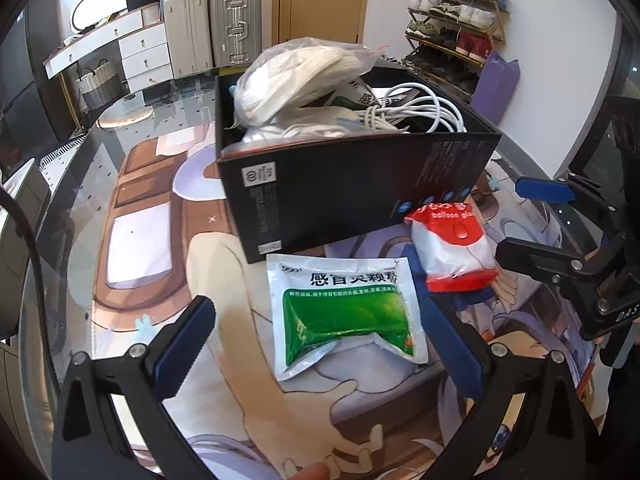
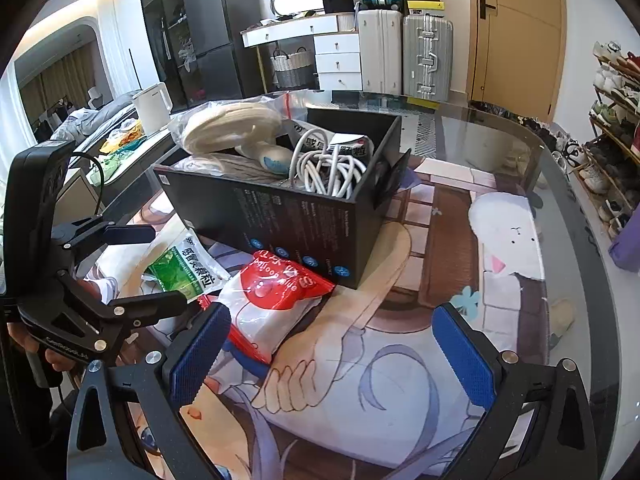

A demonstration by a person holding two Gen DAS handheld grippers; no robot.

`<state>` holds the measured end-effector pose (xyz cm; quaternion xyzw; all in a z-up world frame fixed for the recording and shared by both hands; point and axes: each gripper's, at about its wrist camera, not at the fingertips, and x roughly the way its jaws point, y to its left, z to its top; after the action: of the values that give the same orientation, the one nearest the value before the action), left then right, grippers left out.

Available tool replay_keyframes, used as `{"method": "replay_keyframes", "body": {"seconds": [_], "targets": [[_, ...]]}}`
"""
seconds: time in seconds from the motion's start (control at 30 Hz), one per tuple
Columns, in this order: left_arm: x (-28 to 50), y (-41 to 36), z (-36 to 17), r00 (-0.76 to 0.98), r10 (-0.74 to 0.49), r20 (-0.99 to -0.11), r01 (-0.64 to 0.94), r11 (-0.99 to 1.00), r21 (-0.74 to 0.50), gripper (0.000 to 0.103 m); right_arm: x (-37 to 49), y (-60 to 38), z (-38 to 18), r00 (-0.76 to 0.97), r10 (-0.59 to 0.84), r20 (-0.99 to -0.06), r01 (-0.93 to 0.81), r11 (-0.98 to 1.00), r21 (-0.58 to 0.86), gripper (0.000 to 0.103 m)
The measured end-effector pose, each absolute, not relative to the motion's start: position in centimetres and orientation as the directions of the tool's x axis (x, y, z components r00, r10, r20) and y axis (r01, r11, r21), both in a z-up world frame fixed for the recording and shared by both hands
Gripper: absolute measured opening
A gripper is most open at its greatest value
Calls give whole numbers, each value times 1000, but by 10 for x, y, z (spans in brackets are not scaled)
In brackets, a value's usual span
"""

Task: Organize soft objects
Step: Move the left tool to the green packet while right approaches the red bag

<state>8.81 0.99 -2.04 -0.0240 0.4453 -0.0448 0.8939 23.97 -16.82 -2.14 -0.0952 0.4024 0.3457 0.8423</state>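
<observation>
A green-and-white sachet (image 1: 344, 312) lies flat on the printed table mat, between the fingers of my open left gripper (image 1: 320, 344). To its right, a red-and-white soft packet (image 1: 452, 248) leans against the black box (image 1: 360, 184). My right gripper (image 1: 520, 224) stands open beside that packet. The right wrist view shows the packet (image 2: 272, 304) by the left finger of my right gripper (image 2: 334, 360). The sachet (image 2: 188, 268) sits inside the open left gripper (image 2: 160, 270). The box (image 2: 304, 220) holds a plastic bag of white soft items (image 2: 228, 124) and a coiled white cable (image 2: 328, 168).
The glass table (image 2: 500, 136) curves away at the far right, over an illustrated mat (image 2: 440, 240). Beyond it stand suitcases (image 2: 424, 56), white drawers (image 2: 340, 60), a shoe rack (image 2: 616, 128) and a white kettle (image 2: 154, 108).
</observation>
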Motion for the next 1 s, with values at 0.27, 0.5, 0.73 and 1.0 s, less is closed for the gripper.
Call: {"method": "replay_keyframes", "body": {"seconds": [0.27, 0.5, 0.73, 1.0], "targets": [[90, 18, -24, 579, -71, -812, 43, 997, -57, 103, 234, -147, -30, 393, 529, -752, -667, 727, 163, 102], [90, 19, -27, 566, -49, -823, 51, 998, -24, 103, 234, -134, -38, 374, 527, -763, -659, 730, 181, 102], [88, 21, -21, 571, -66, -818, 58, 998, -40, 103, 238, -131, -38, 377, 531, -759, -644, 739, 198, 102], [83, 25, -15, 579, -92, -810, 91, 995, -48, 103, 246, -131, -35, 382, 534, -754, -633, 746, 207, 102]]}}
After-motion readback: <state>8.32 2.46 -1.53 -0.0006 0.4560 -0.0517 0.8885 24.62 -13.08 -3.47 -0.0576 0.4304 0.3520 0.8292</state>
